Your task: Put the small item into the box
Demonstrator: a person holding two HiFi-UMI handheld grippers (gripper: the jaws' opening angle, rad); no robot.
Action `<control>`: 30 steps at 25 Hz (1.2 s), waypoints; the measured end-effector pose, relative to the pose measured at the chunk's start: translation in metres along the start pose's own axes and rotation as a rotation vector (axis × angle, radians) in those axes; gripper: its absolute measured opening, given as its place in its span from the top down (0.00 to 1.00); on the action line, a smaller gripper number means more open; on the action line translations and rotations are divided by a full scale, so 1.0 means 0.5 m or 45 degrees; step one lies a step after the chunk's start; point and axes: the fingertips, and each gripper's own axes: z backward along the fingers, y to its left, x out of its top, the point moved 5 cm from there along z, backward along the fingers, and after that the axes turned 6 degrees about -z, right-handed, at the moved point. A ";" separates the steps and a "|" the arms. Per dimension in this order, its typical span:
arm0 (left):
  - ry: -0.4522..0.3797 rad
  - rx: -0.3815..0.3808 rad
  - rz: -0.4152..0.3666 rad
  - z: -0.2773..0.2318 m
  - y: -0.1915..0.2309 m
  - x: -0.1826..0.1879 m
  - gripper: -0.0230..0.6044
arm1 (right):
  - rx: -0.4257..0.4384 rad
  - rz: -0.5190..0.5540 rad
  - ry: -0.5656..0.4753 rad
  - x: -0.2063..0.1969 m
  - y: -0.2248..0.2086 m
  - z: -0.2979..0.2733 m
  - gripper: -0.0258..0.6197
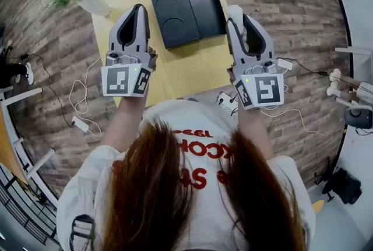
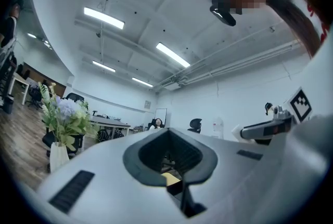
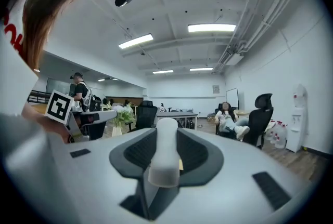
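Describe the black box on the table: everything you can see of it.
The black box lies open on the yellow table, matte and rigid-looking, turned slightly askew. Two rectangular halves sit side by side, touching: the left has two round recesses, the right is a plain hollow tray. Both look empty. Only the table touches it.

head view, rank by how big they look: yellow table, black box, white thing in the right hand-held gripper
1. Yellow wooden table
2. Open black rectangular box
3. White rounded item, clearly smallest even though it is held nearer the camera
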 end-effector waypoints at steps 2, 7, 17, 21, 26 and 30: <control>0.032 0.003 -0.002 -0.008 -0.004 -0.024 0.95 | 0.003 -0.038 0.066 -0.041 -0.014 -0.019 0.77; 0.111 0.029 0.008 -0.010 -0.002 -0.077 0.95 | 0.008 -0.133 0.247 -0.162 -0.047 -0.075 0.77; 0.219 0.063 -0.024 -0.006 0.017 -0.140 0.95 | -0.023 -0.078 0.501 -0.337 -0.092 -0.126 0.77; 0.240 0.073 -0.025 -0.002 0.019 -0.150 0.95 | -0.051 -0.060 0.571 -0.375 -0.100 -0.129 0.76; 0.238 0.051 -0.039 0.003 0.012 -0.144 0.95 | -0.063 -0.067 0.575 -0.371 -0.108 -0.123 0.74; 0.219 0.053 -0.046 0.010 0.012 -0.131 0.95 | -0.057 -0.071 0.576 -0.363 -0.105 -0.123 0.74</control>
